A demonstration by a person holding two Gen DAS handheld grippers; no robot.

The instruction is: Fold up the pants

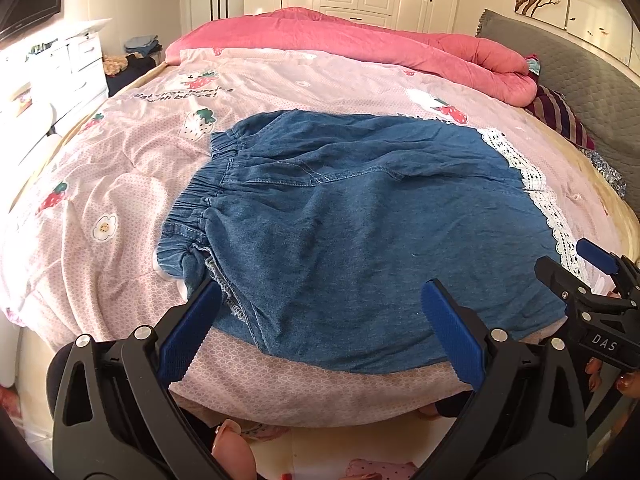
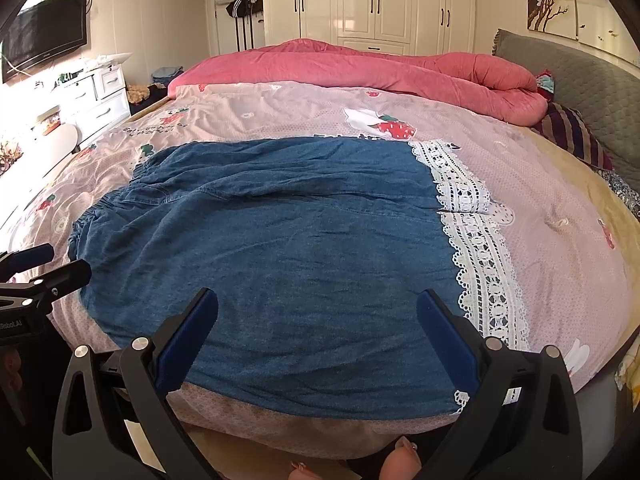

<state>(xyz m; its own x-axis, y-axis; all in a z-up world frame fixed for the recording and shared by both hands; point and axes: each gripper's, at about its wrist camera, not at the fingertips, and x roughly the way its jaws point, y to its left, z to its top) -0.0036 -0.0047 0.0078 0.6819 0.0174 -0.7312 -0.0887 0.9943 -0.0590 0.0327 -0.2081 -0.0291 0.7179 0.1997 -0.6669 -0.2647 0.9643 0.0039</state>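
Pants (image 1: 352, 216) lie flat on the bed (image 1: 120, 184), waistband at 9 o'clock, lace hem (image 2: 476, 240) at 3 o'clock. Left gripper (image 1: 320, 332) and right gripper (image 2: 318, 334) hover above the near edge, jaws wide open, holding nothing. Risk: pinching the quilt together with the denim, so the fold drags.

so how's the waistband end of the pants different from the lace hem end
The waistband is gathered, puckered denim in the same blue as the pants; the lace hem is a flat white openwork band. The waistband lies on the left near the left tool; the lace hem lies on the right, with the right tool closer to it. Both ends lie on the pink strawberry-print quilt, with neither tool gripping them.
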